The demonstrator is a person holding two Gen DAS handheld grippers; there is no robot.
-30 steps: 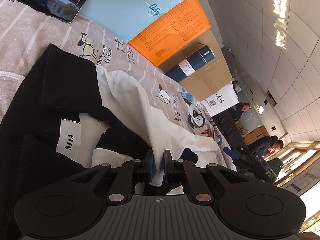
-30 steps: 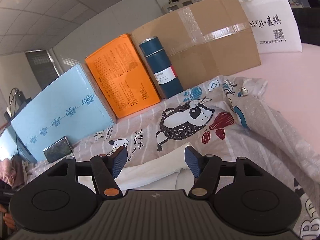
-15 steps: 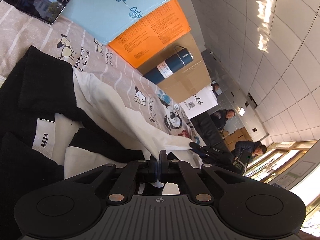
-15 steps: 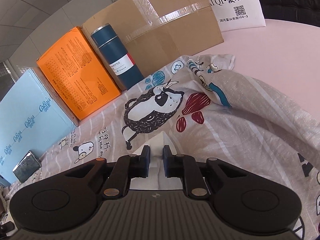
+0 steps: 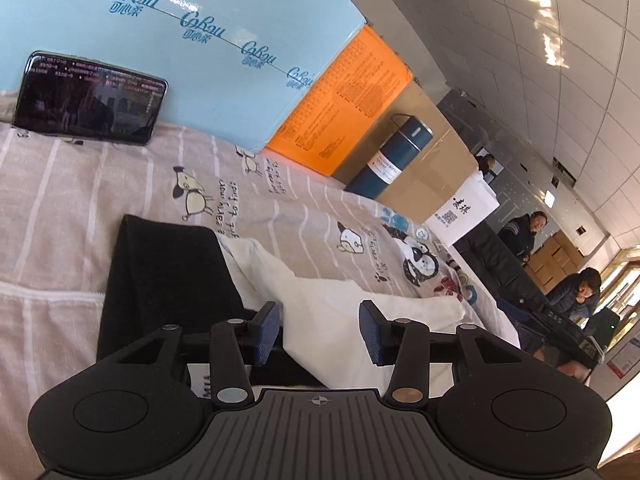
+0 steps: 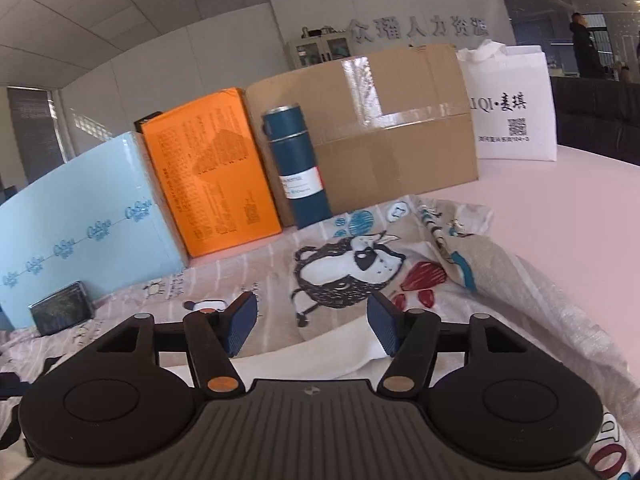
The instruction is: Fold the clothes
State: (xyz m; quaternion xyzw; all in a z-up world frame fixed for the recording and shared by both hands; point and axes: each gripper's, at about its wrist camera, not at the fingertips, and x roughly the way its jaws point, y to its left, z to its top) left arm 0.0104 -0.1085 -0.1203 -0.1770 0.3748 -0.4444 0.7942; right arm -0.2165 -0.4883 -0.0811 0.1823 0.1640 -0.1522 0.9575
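In the left wrist view, our left gripper [image 5: 320,330] hangs just over the garment [image 5: 320,312], a black-and-white piece on the printed sheet [image 5: 60,184]; its jaws are opening, and white cloth lies between the pads [image 5: 267,328] without being pinched, which we read as a release. In the right wrist view, our right gripper [image 6: 310,324] is likewise opening above the garment's white edge [image 6: 320,356], gripping nothing.
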